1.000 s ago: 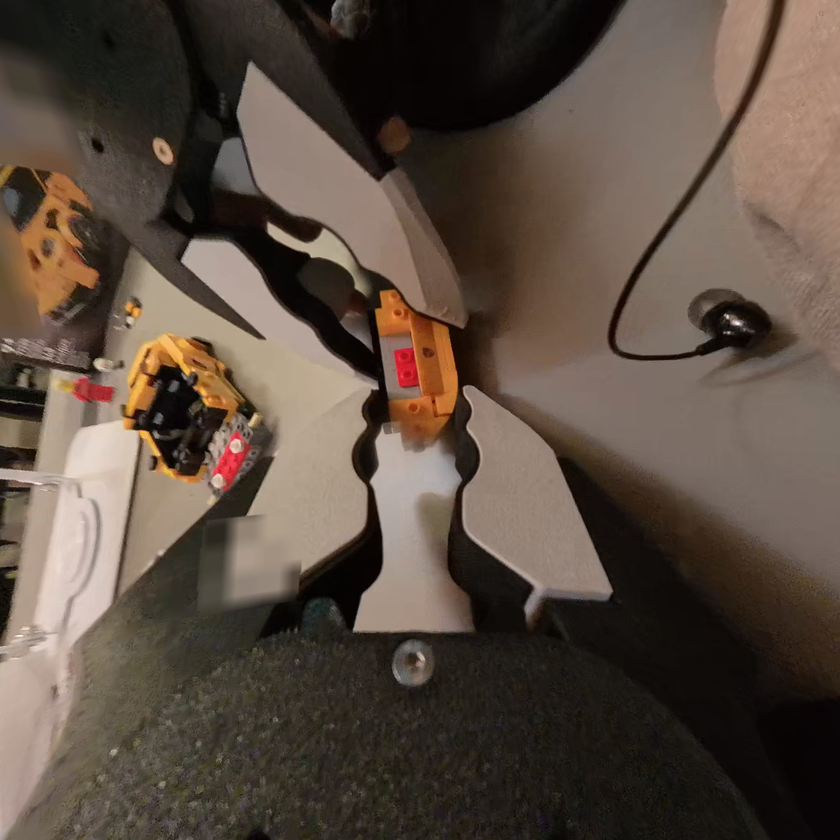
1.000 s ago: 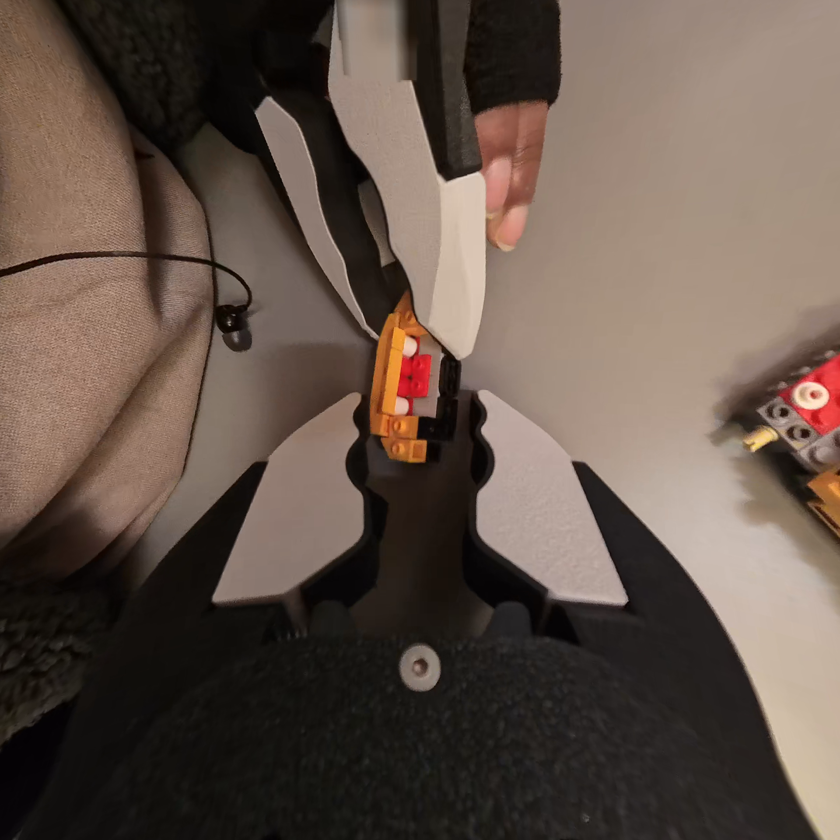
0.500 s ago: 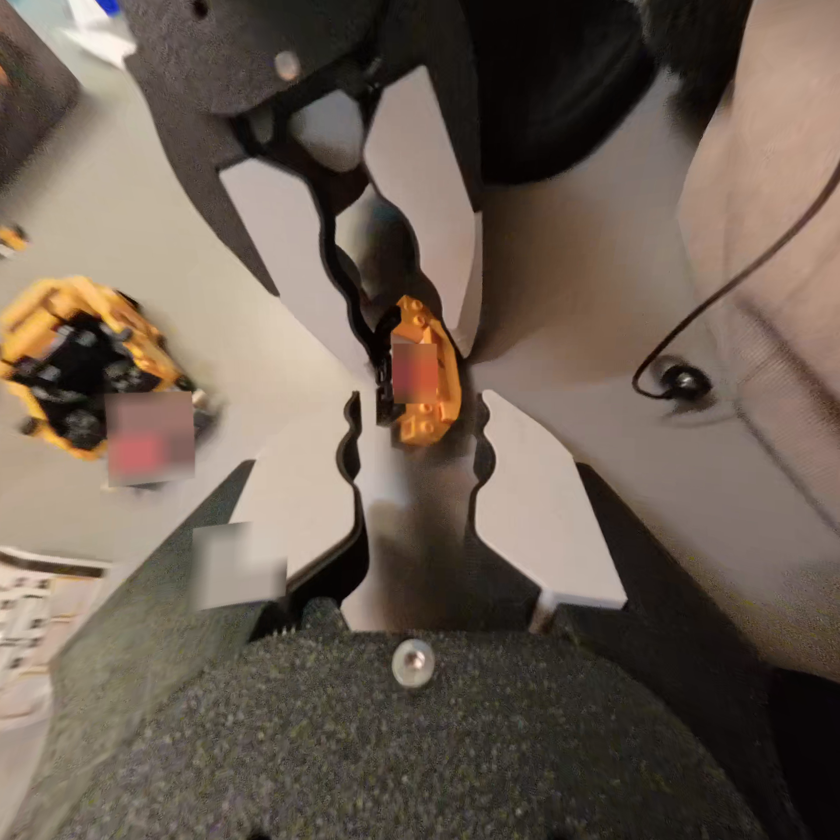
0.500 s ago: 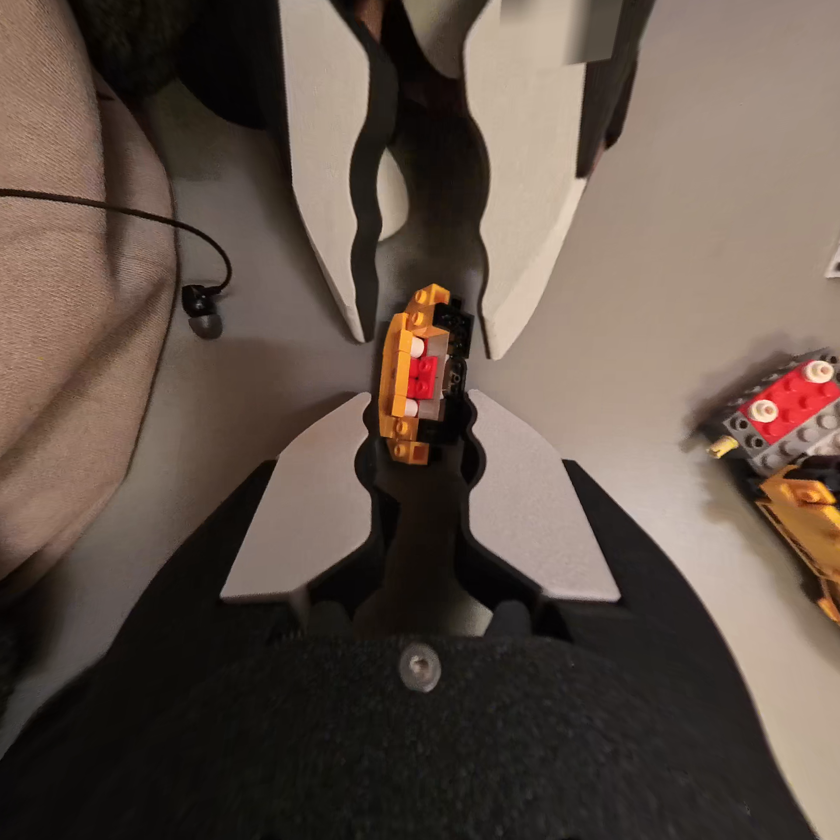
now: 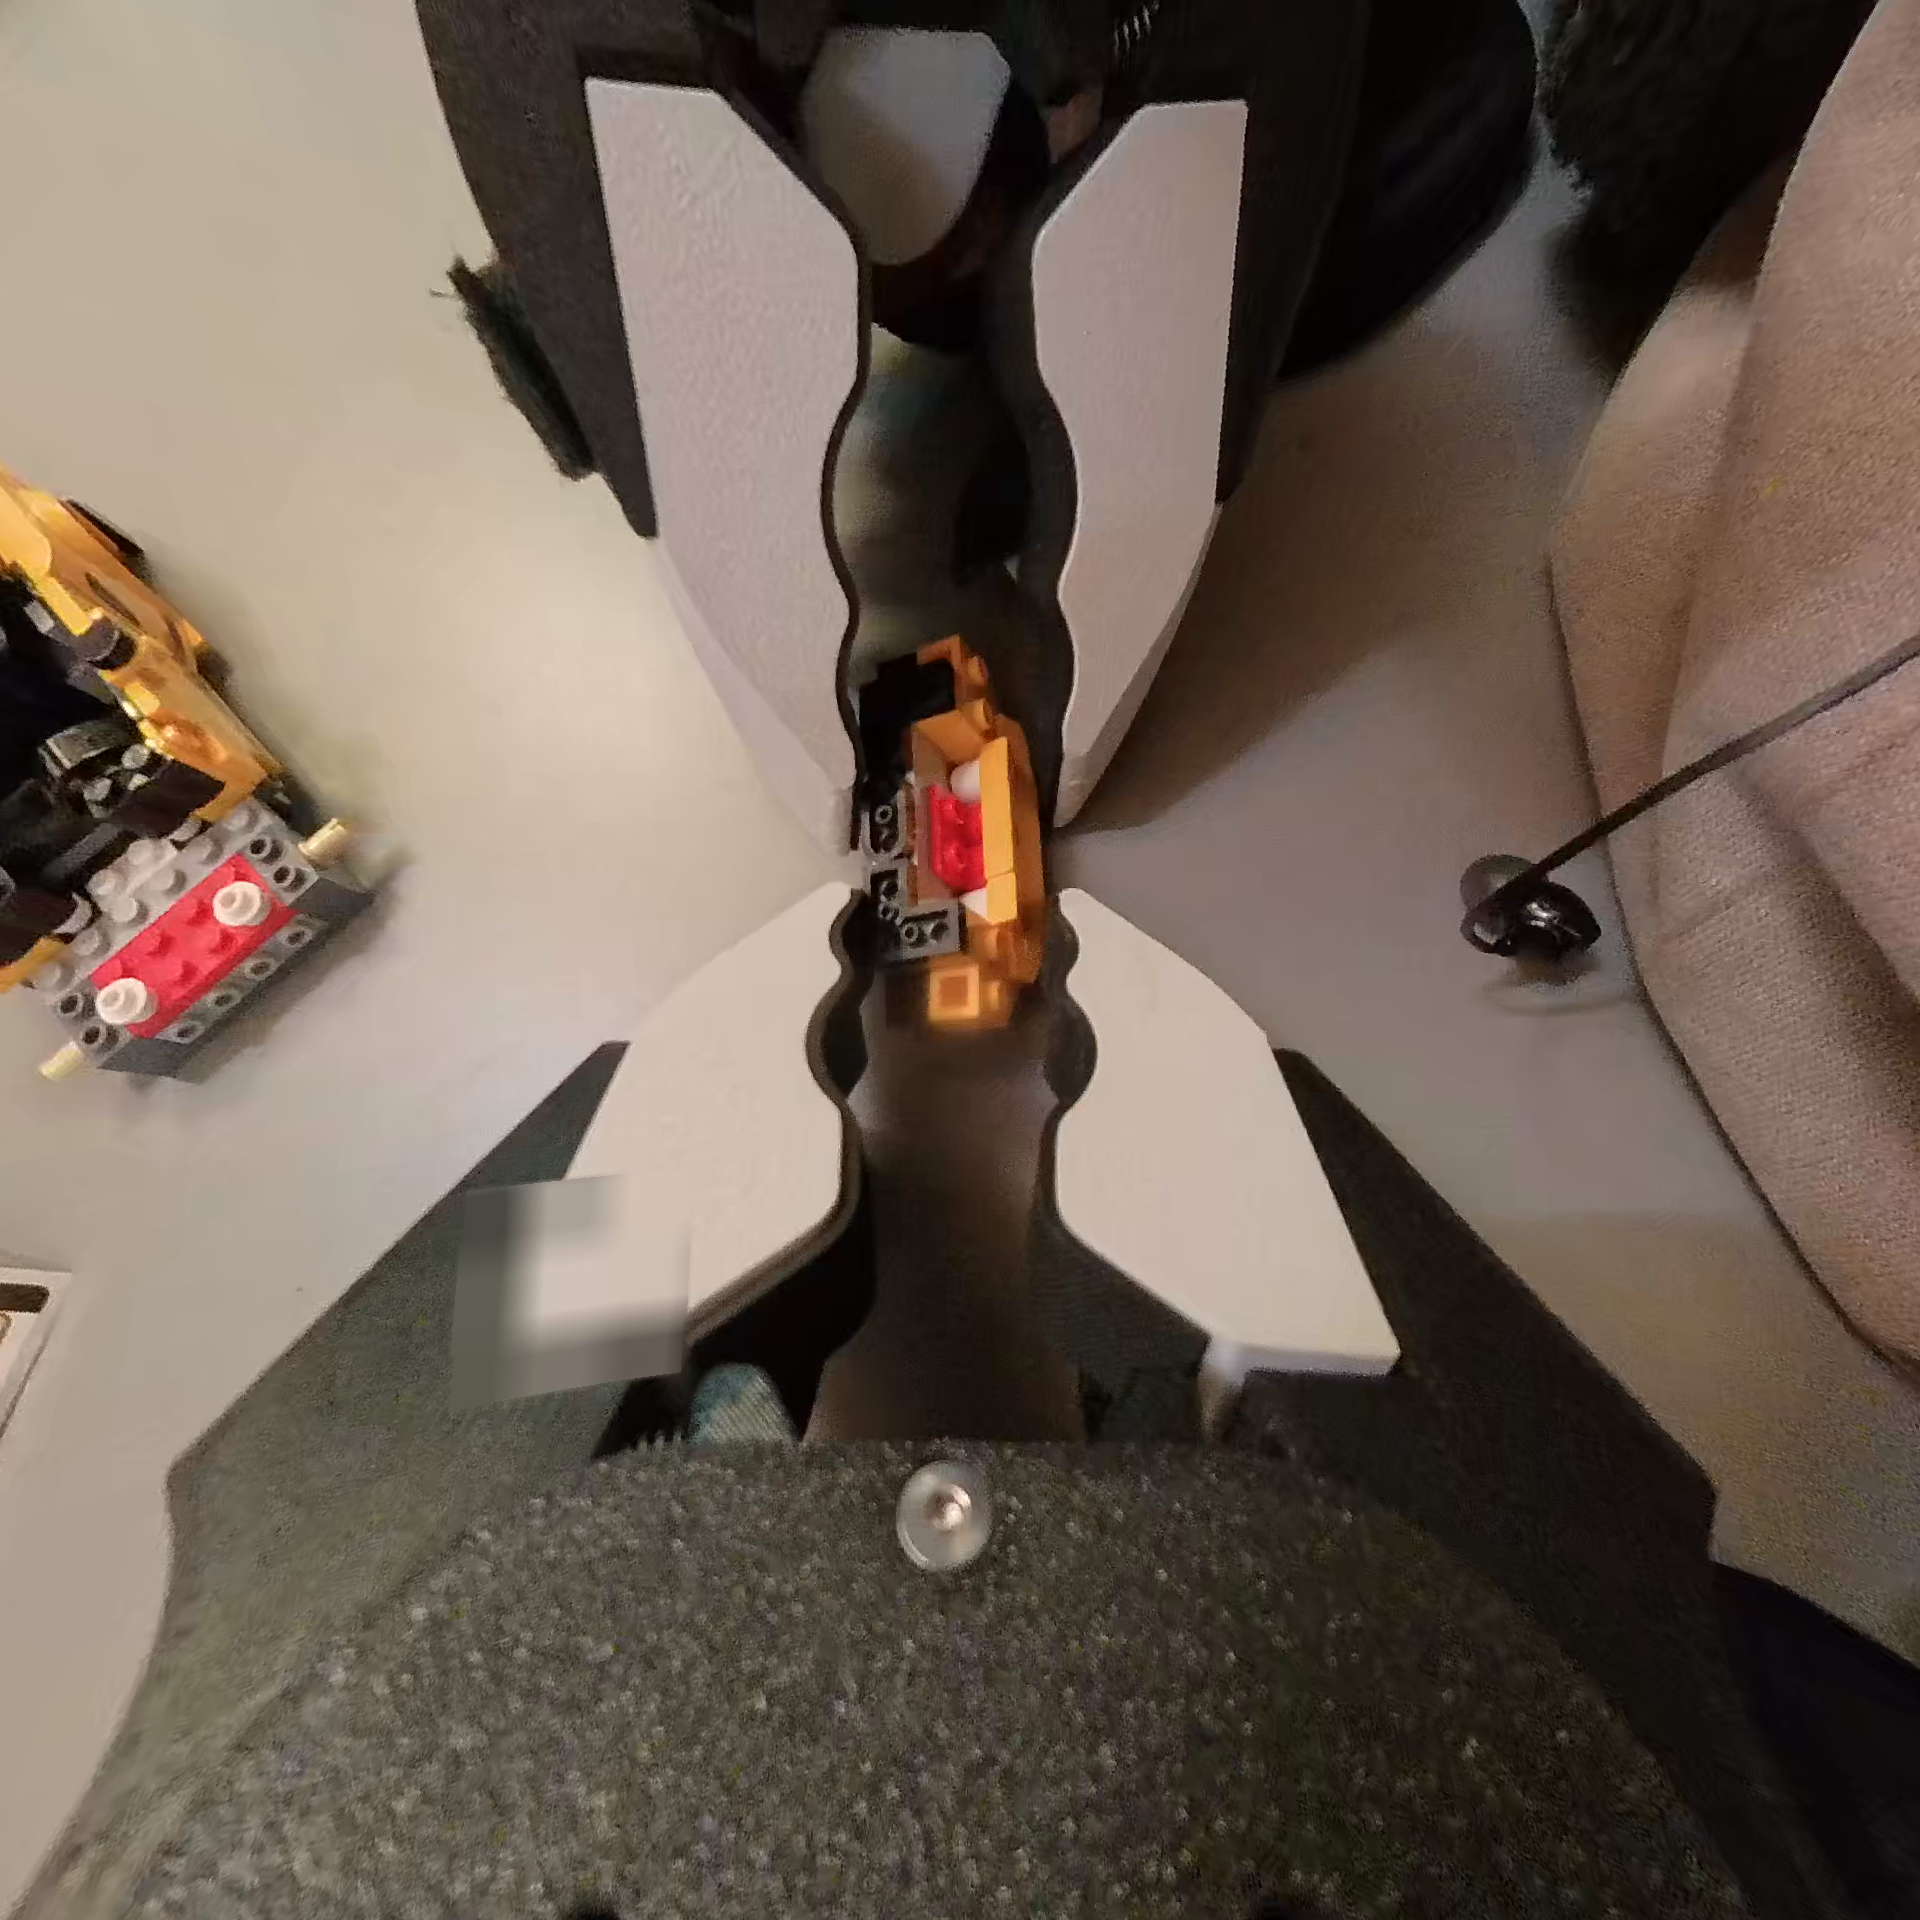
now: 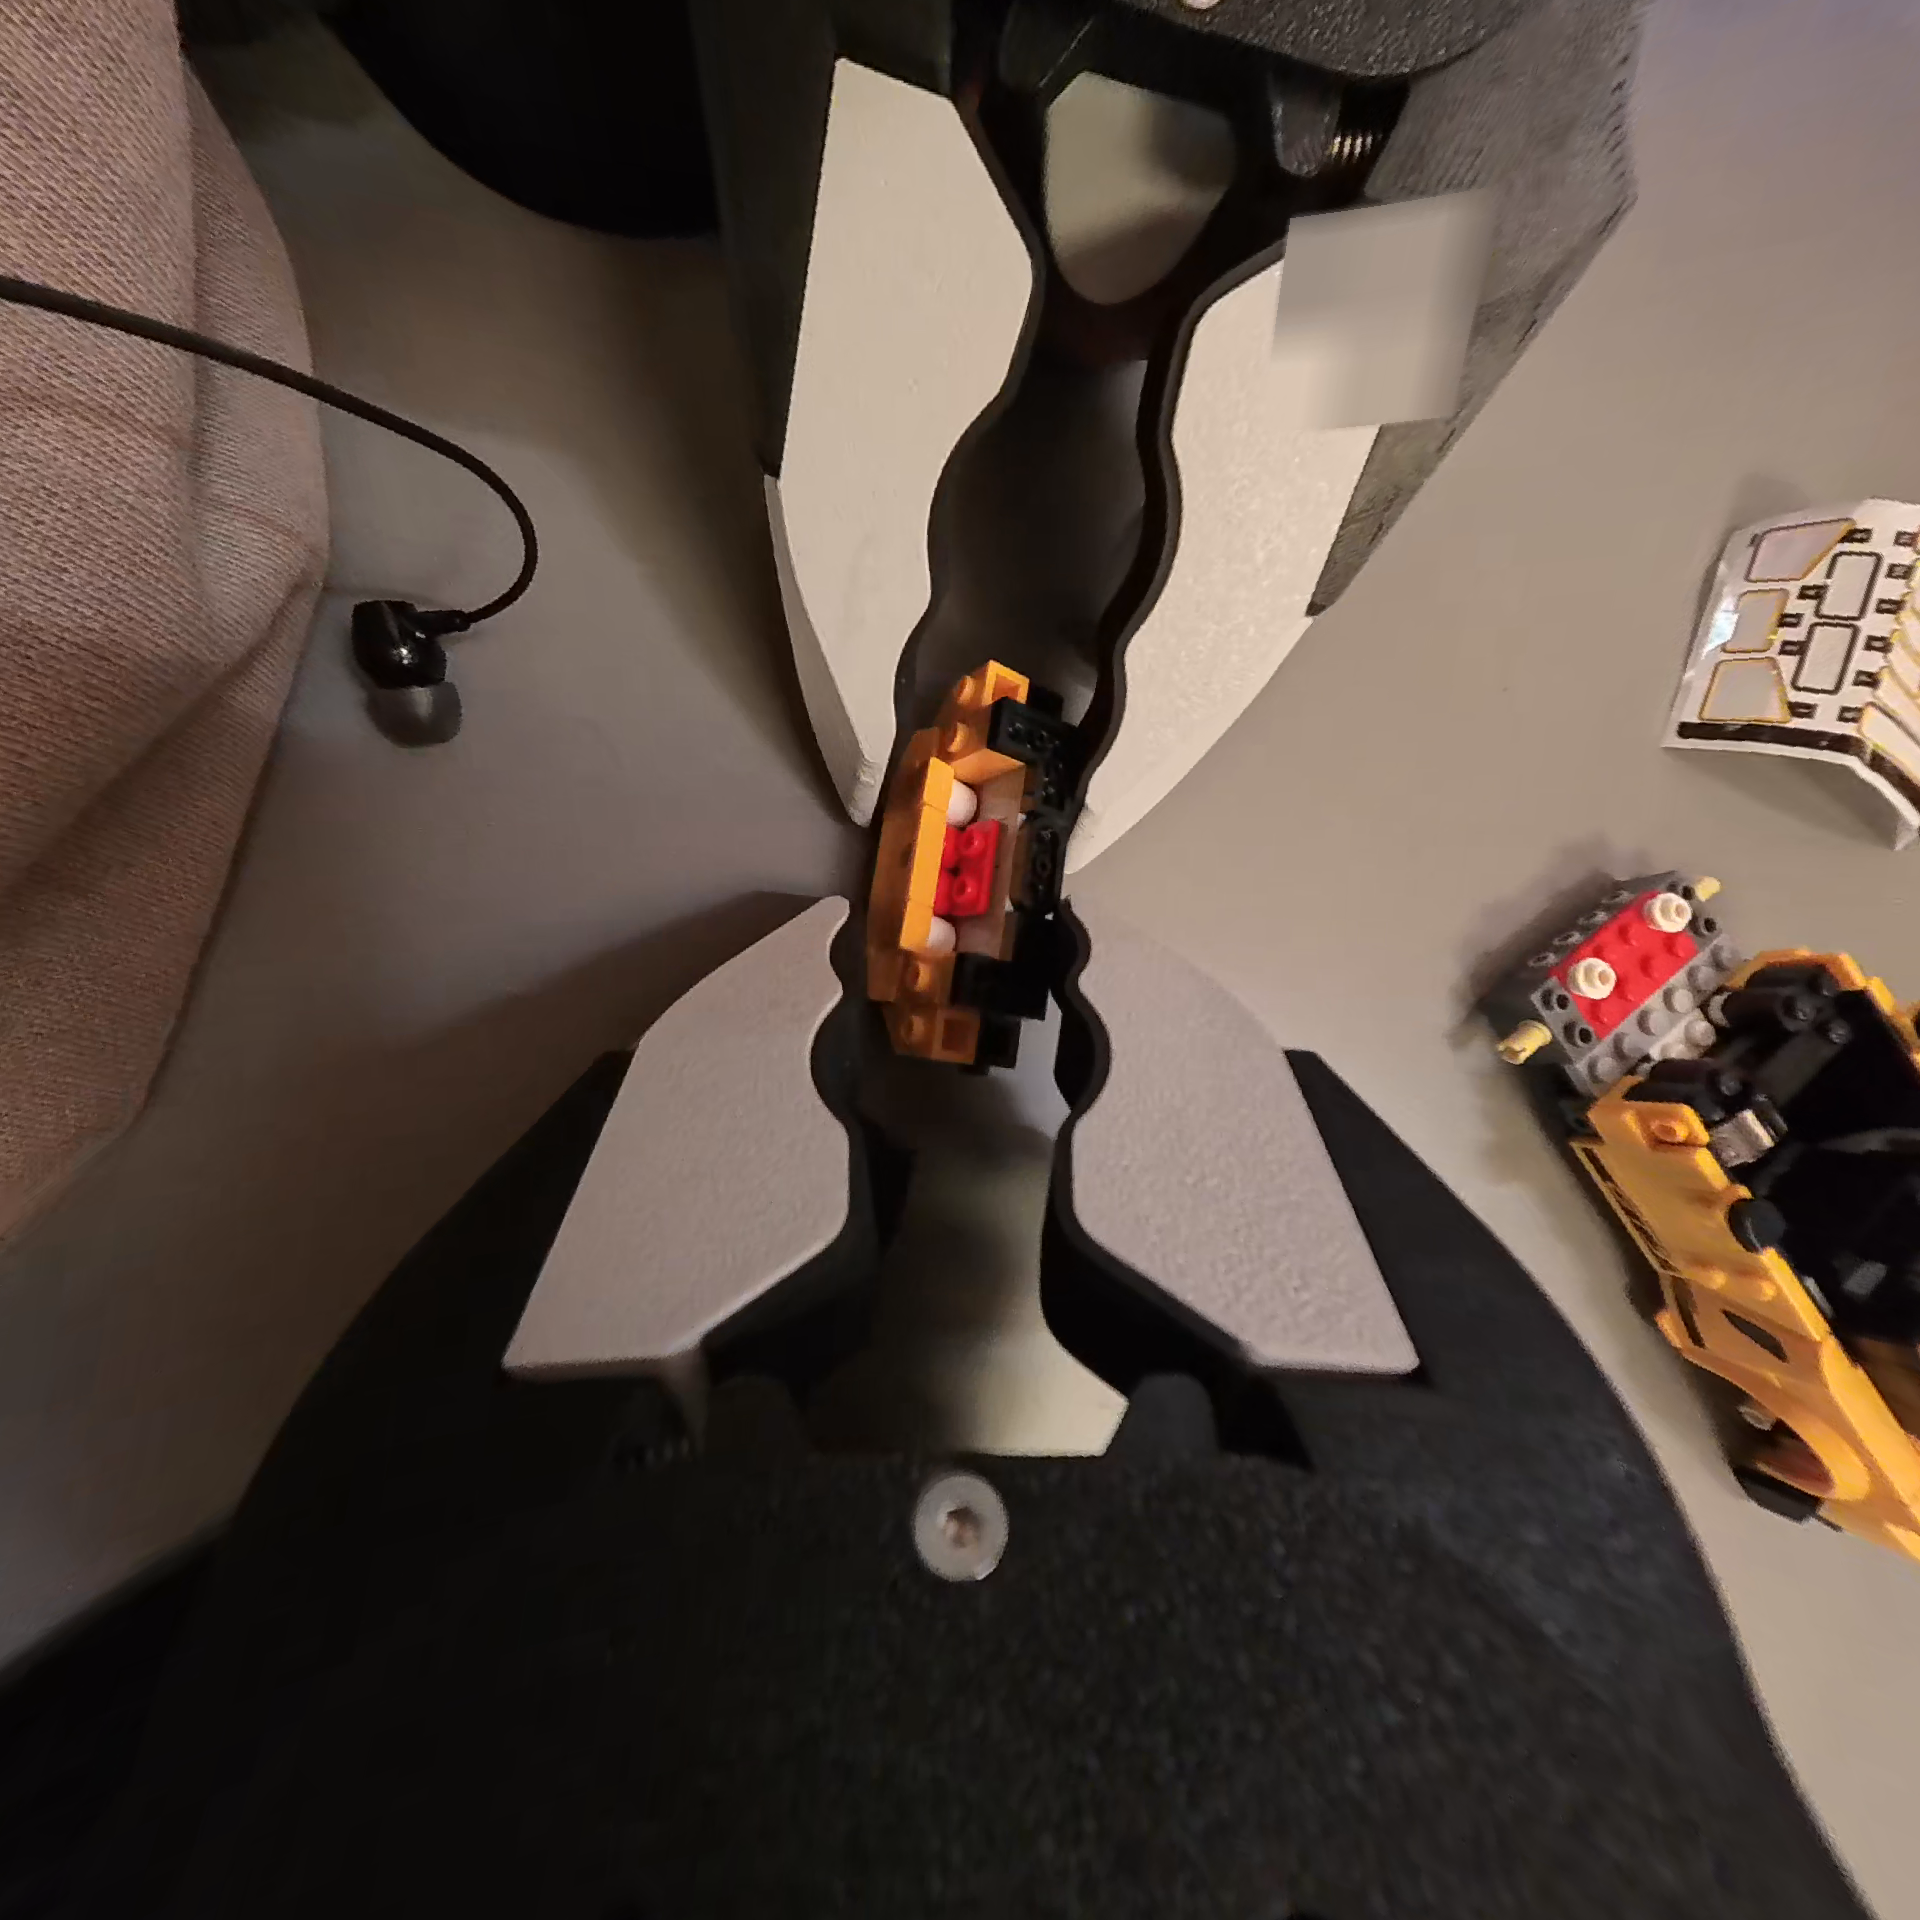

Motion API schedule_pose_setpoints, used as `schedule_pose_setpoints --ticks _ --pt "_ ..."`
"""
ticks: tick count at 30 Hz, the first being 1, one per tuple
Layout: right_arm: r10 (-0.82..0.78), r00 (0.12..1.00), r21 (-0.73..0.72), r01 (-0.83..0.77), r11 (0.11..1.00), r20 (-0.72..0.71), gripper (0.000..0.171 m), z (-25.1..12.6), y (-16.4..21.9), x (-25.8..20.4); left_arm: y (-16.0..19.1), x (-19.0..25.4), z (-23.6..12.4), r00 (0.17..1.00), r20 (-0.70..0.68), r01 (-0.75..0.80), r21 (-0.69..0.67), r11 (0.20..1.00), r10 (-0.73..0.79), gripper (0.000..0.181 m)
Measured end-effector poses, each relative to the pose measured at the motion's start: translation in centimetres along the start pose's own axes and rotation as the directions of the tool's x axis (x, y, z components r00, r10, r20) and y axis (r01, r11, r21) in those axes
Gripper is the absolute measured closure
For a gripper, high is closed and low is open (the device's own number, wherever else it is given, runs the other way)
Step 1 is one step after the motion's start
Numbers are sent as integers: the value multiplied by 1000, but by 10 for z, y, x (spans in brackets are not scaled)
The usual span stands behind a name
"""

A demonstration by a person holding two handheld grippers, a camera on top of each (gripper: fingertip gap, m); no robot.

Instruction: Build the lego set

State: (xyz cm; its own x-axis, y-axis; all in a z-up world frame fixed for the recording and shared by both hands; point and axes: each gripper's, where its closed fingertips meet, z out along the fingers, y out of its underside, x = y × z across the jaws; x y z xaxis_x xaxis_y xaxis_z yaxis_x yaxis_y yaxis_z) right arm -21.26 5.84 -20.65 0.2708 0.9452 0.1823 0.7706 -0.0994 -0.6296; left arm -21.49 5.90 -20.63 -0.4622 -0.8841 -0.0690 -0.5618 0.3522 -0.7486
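A small orange, black and red lego sub-assembly (image 5: 971,831) hangs above the grey table (image 5: 364,468), between the two grippers, which meet tip to tip. My left gripper (image 5: 954,925) is shut on its near end. My right gripper (image 5: 951,816) comes in from the top and clamps its far end. In the right wrist view the sub-assembly (image 6: 956,873) sits in my right gripper (image 6: 956,925), with the left gripper (image 6: 971,821) opposite. The partly built yellow and black car (image 6: 1714,1122) lies on the table, also at the left of the left wrist view (image 5: 156,852).
A sticker sheet (image 6: 1808,665) lies beyond the car. A black earbud (image 6: 405,665) on a cable lies next to beige fabric (image 6: 125,623); the earbud also shows in the left wrist view (image 5: 1527,920). A booklet corner (image 5: 21,1340) shows at the left edge. Both grippers' tips are close together, under 4 cm apart.
The two grippers have swung round to face each other head on. The left jaws, wider half a second ago, have closed on the sub-assembly. The car has come closer in both views.
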Motion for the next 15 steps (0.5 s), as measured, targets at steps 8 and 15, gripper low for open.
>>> schedule_pose_setpoints --ticks 8,15 --pt "163 982 -2 -163 987 95 136 -11 -2 -6 -1 -1 0 998 45 -42 -8 999 42 150" --pt "135 985 -48 -130 990 110 145 -7 5 -16 -3 0 1 994 64 -84 -5 996 84 151"
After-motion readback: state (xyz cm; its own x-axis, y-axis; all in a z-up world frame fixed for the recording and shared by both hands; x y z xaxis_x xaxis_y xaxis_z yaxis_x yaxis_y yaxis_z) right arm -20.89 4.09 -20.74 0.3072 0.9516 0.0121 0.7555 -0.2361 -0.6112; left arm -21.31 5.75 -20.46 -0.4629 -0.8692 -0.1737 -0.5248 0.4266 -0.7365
